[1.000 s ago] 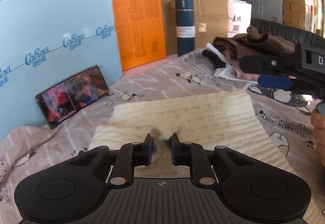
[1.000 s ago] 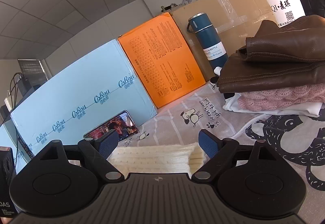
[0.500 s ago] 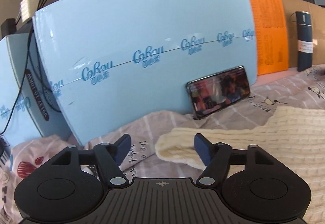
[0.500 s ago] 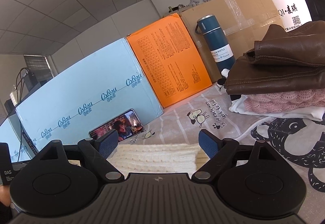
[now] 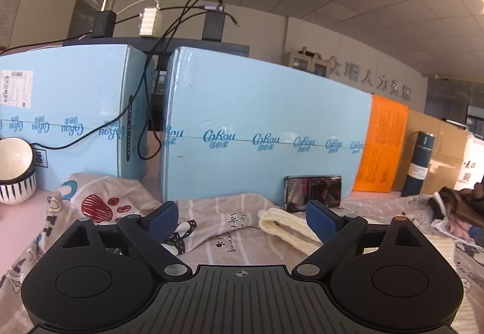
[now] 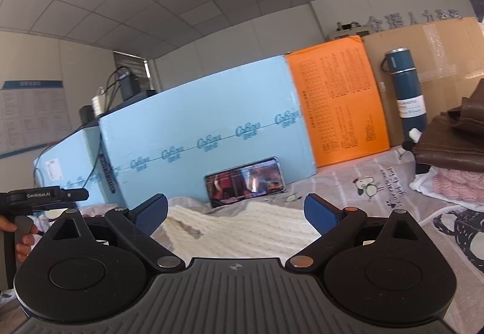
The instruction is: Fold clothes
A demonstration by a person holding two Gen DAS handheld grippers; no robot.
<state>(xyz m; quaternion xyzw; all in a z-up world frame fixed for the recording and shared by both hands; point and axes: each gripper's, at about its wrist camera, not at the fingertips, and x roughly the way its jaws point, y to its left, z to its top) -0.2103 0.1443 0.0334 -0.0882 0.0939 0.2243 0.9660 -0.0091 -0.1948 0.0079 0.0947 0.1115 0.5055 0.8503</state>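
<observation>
A cream knit sweater [image 6: 242, 231] lies folded on the printed bedsheet [image 6: 357, 191]. My right gripper [image 6: 236, 213] hovers just above its near edge, jaws opening wide, the knit below and ahead of the blue pads [image 6: 152, 213] without touching them. In the left wrist view only the sweater's folded end [image 5: 281, 226] shows, ahead of the right finger. My left gripper [image 5: 242, 219] is off to the sweater's left, jaws opening, nothing between them. The right wrist view shows the left gripper [image 6: 81, 194] at the far left, held by a hand [image 6: 24, 240].
Light blue boxes [image 5: 266, 134], an orange box [image 6: 338, 104] and a cardboard box line the back. A phone [image 6: 245, 182] leans on the blue box. A teal bottle [image 6: 408, 91] stands by a pile of folded clothes [image 6: 453, 152] at the right. A striped bowl [image 5: 15, 176] sits far left.
The left gripper has let go of the sweater's edge, opened wide and swung away to the left. The right gripper has opened a little wider and turned slightly left.
</observation>
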